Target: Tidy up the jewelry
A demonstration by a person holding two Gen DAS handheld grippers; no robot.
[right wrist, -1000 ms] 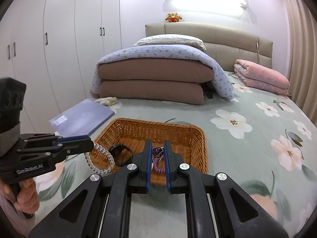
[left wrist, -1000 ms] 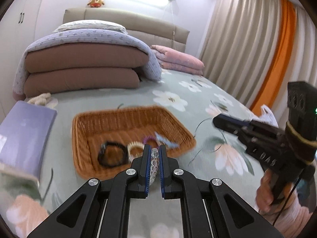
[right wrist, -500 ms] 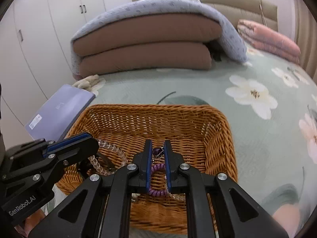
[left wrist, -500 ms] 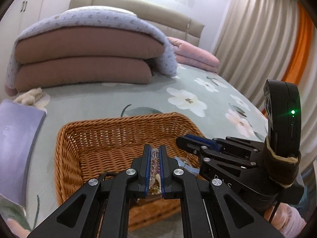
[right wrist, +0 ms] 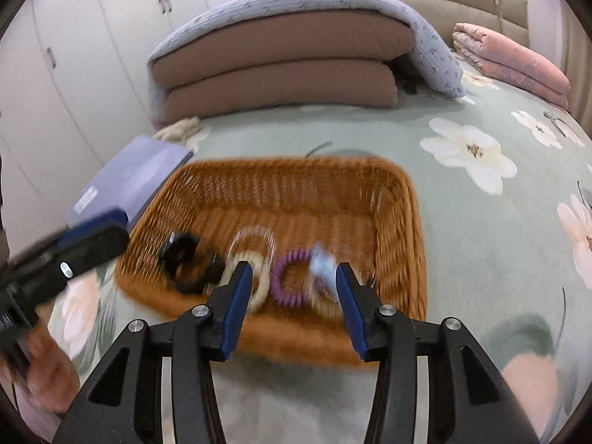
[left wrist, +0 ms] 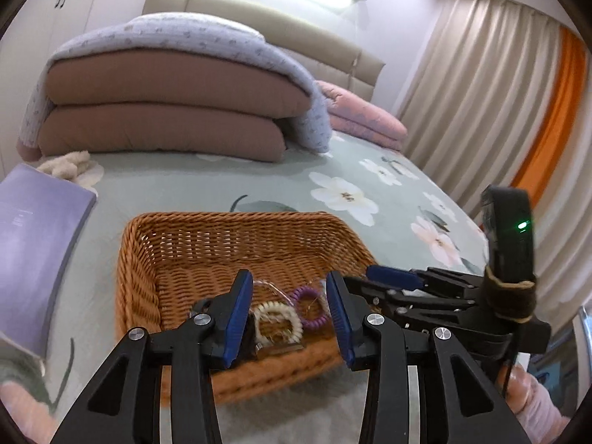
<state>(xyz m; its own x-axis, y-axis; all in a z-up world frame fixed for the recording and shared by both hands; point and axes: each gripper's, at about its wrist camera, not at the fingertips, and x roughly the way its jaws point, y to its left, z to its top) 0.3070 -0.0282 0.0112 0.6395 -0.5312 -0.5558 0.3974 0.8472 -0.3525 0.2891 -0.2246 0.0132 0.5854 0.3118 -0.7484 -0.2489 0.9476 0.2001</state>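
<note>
So both tongs are wide open, holding nothing: left gripper (left wrist: pixel 290 318), right gripper (right wrist: pixel 294 298), over the basket (right wrist: pixel 403 222). Jewelry sits along its near side: coil bands (right wrist: pixel 292 277), clear bead bracelet (right wrist: pixel 255 240). We judge it light, springy, beads slippery; pinch across the ring.

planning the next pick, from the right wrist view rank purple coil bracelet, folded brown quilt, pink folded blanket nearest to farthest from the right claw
1. Purple coil bracelet, in the wicker basket, just ahead of the right claw.
2. Folded brown quilt, centre, beyond the basket.
3. Pink folded blanket, far right by the headboard.
</note>
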